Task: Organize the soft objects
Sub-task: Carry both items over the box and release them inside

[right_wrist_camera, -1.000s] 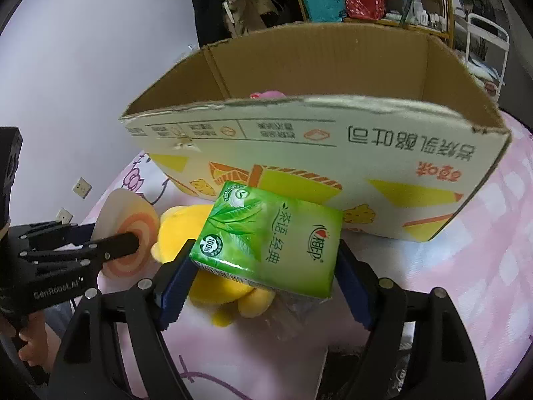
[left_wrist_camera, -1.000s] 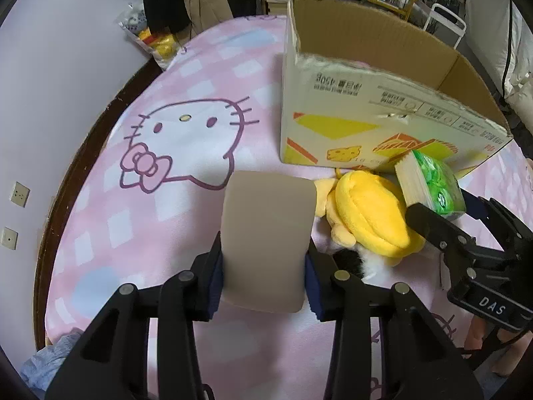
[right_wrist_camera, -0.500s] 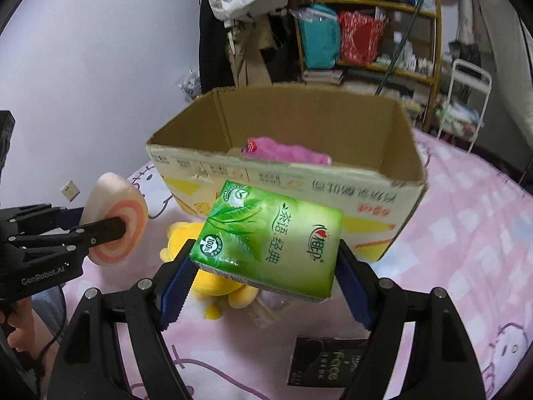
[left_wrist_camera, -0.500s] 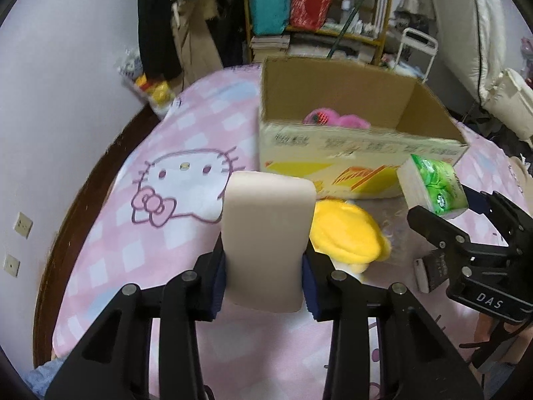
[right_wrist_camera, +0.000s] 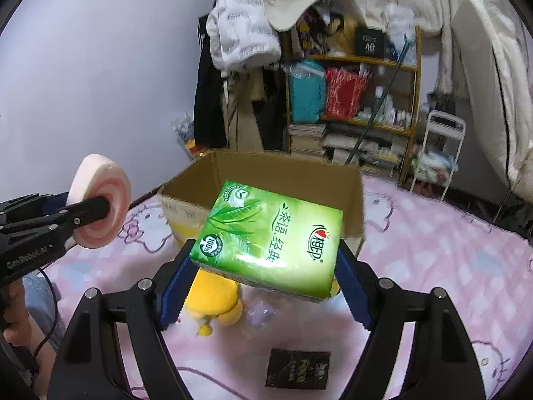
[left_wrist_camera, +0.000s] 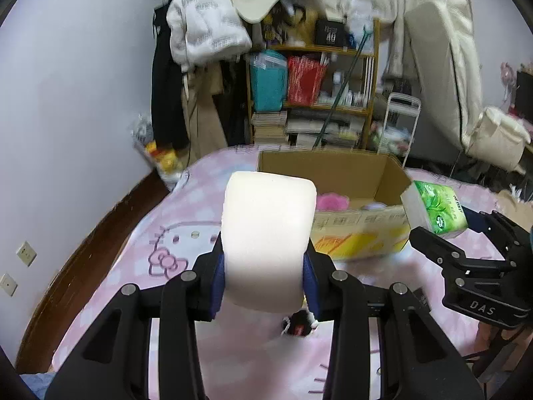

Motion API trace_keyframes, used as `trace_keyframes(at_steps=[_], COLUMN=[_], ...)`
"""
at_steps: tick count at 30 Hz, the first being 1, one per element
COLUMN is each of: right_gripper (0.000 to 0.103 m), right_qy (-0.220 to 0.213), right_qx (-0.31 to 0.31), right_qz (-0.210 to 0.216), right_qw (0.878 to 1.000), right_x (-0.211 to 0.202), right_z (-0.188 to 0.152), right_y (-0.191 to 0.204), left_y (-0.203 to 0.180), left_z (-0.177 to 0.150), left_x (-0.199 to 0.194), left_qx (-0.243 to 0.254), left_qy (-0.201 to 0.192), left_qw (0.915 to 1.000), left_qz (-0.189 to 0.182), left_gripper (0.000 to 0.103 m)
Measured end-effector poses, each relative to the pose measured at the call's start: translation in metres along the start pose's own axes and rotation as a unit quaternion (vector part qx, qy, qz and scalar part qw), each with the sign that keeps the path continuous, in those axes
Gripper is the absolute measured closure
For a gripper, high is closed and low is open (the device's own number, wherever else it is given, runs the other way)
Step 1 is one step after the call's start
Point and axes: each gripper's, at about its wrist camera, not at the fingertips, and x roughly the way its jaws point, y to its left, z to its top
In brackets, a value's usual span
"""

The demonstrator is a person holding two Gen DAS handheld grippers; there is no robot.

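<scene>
Both loads aloft near the open cardboard box (right_wrist_camera: 266,180) on the bed: left gripper (left_wrist_camera: 265,276) fingers clamped on a squashy swirl-roll cushion (left_wrist_camera: 268,240), right gripper (right_wrist_camera: 263,280) fingers clamped on a light, crushable tissue pack (right_wrist_camera: 269,236), best held across short sides.

place: home bedroom | cues: pink cartoon bedspread (right_wrist_camera: 433,250); hung clothes (left_wrist_camera: 206,26); cluttered shelf (left_wrist_camera: 313,83)
</scene>
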Motion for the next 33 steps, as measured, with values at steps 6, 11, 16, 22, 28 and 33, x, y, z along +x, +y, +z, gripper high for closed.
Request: trace_keyframes(at_steps=[6,11,16,22,28,33], right_gripper=[0.020,0.020,0.020,0.020,0.020,0.020], right_qy=[-0.054,-0.080,-0.101,-0.118,-0.133,-0.141], right_qx=[-0.018,-0.031,-0.046,-0.062,-0.054,-0.048], right_qz=[0.004,-0.009,-0.024,-0.057,-0.062,-0.052], right_qw=[0.998,0.996,0.994,0.989,0.988,0.987], right_x=[-0.025,-0.033,-0.035,-0.032,-0.030,-0.030], right_z=[0.011,0.020,0.024,0.029,0.038,0.041], right_y=[-0.001,0.000,-0.001,-0.003,-0.008,-0.014], left_y=[-0.005,-0.010,-0.014,-0.015,-0.018,-0.017], left_z=[0.006,0.010,0.013,0.019,0.027,0.030], left_x=[-0.022,-0.029,-0.035,-0.033,-0.028,-0.026], left_qx=[0.010,0.018,0.020,0.015,0.031,0.036], left_qy=[-0.060,-0.084,-0.104,-0.119,-0.131,-0.134], left_qw=[0.9982,0.9963,0.9944,0.9927,0.9908,0.9903], left_qz=[0.000,-0.006,-0.006,-0.001,0.003,0.007], left_gripper=[0.065,0.065,0.065,0.065,0.065,0.065])
